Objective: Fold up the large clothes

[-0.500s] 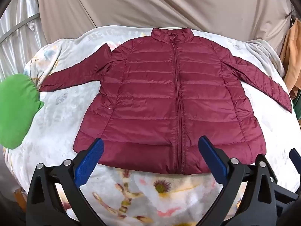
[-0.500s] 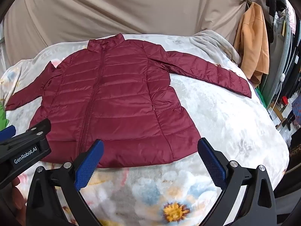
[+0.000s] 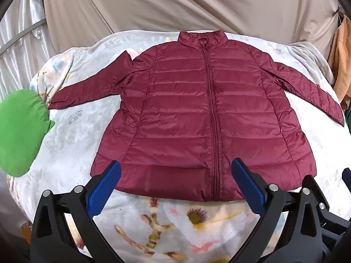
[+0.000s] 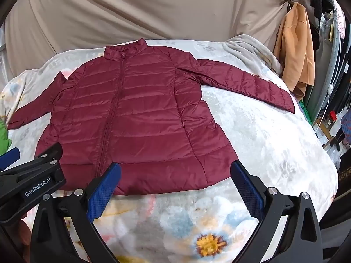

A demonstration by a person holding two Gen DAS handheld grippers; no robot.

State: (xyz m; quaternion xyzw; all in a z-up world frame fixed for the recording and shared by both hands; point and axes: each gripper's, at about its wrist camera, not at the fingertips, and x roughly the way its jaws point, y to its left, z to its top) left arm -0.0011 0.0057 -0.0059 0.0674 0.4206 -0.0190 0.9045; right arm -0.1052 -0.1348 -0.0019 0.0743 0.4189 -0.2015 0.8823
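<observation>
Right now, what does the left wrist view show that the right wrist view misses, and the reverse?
Left wrist only: nearly the whole green cushion and the left gripper, open above the hem. Right wrist only: the whole orange coat on the hanging rack, the cluttered room edge beyond, and the right gripper, open. Both: the maroon puffer jacket lying flat, zipped, sleeves spread, on the floral blanket, with the beige curtain behind.

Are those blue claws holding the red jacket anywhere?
No. The left gripper and right gripper are both open, hovering near the jacket's hem, gripping nothing.
</observation>
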